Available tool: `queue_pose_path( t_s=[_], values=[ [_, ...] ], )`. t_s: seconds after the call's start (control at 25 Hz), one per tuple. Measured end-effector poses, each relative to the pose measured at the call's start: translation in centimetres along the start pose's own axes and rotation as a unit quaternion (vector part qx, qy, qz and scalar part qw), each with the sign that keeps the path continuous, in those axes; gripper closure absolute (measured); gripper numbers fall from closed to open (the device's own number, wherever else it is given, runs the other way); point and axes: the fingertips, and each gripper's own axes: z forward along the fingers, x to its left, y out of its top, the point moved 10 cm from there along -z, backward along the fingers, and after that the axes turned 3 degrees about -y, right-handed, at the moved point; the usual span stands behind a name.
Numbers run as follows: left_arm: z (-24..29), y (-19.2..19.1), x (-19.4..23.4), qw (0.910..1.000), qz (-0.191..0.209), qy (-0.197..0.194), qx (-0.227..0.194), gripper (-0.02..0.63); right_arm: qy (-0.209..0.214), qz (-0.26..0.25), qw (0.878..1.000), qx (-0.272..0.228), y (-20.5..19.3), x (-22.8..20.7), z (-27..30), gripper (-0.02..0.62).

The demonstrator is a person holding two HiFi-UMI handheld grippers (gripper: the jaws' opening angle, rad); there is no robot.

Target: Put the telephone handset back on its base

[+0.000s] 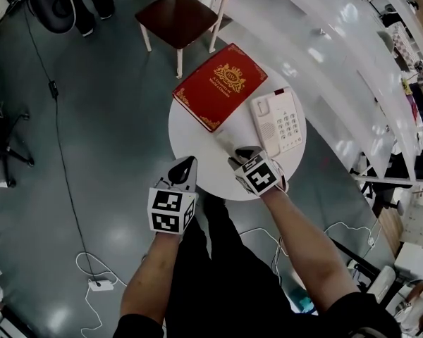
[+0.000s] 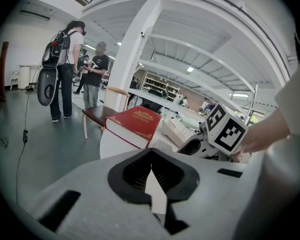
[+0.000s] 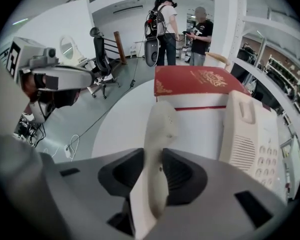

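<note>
A cream telephone handset [image 1: 225, 144] lies on the round white table [image 1: 194, 129], between a red book [image 1: 222, 84] and the cream telephone base [image 1: 278, 123] with its keypad. My right gripper [image 1: 241, 155] points steeply down at it. In the right gripper view both pads press the sides of the handset [image 3: 158, 134], and the base [image 3: 250, 139] lies just to its right with an empty cradle. My left gripper [image 1: 183, 167] hovers at the table's near edge, shut and empty [image 2: 151, 166], apart from the phone.
A wooden chair [image 1: 180, 16] stands beyond the table. White shelving [image 1: 338, 41] runs along the right. A cable and power strip [image 1: 99, 284] lie on the grey floor at the left. Two people [image 2: 65, 74] stand further off.
</note>
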Motion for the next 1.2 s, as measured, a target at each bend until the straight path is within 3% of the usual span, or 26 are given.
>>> queue_pose_path(
  t_s=[0.32, 0.64, 0.88, 1.2],
  values=[
    [0.1, 0.1, -0.2, 1.0000, 0.000, -0.004, 0.001, 0.597, -0.017, 0.042, 0.999, -0.006, -0.4, -1.6, -0.1, 0.466],
    [0.0, 0.0, -0.3, 1.0000, -0.003, -0.005, 0.001, 0.597, -0.039, -0.011, 0.999, 0.023, -0.1, -1.1, 0.8, 0.430],
    [-0.4, -0.2, -0.4, 1.0000, -0.005, -0.006, 0.001, 0.597, 0.004, 0.010, 0.999, 0.040, -0.6, -0.3, 1.9, 0.397],
    [-1.3, -0.3, 0.1, 1.0000, -0.005, 0.001, 0.004, 0.597, 0.023, 0.031, 0.998, 0.040, -1.6, -0.6, 1.5, 0.399]
  ],
)
